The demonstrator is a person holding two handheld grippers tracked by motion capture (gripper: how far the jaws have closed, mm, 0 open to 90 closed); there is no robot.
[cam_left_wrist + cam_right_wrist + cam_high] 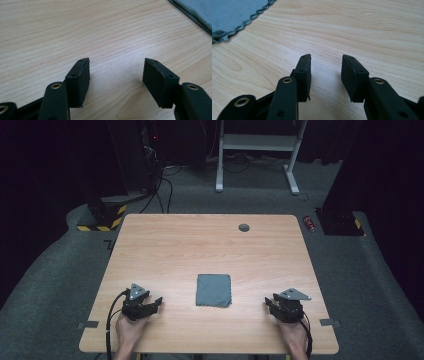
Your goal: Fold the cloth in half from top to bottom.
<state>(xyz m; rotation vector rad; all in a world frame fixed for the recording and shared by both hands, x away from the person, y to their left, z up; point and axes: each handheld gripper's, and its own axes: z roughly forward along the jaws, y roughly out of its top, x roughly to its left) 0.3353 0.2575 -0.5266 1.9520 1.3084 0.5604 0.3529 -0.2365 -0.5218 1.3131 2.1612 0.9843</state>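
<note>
Cloth (pixel 214 290), grey and folded into a neat near-square, lay flat at the middle of the table (pixel 165 245), untouched by either tool. The left gripper (pixel 156 303) rested at about eight o'clock from it, jaws wide and empty over bare wood. The right gripper (pixel 268 303) sat at about four o'clock, jaws parted and holding nothing. Judging by that, any handling of the cloth had not begun; approach and grasp remained.

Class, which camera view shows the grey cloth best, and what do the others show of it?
The high view: the whole grey cloth lies flat mid-table, all four edges visible. The left gripper view catches just a corner at top right; the right gripper view shows its wavy stitched edge at top left.
</note>
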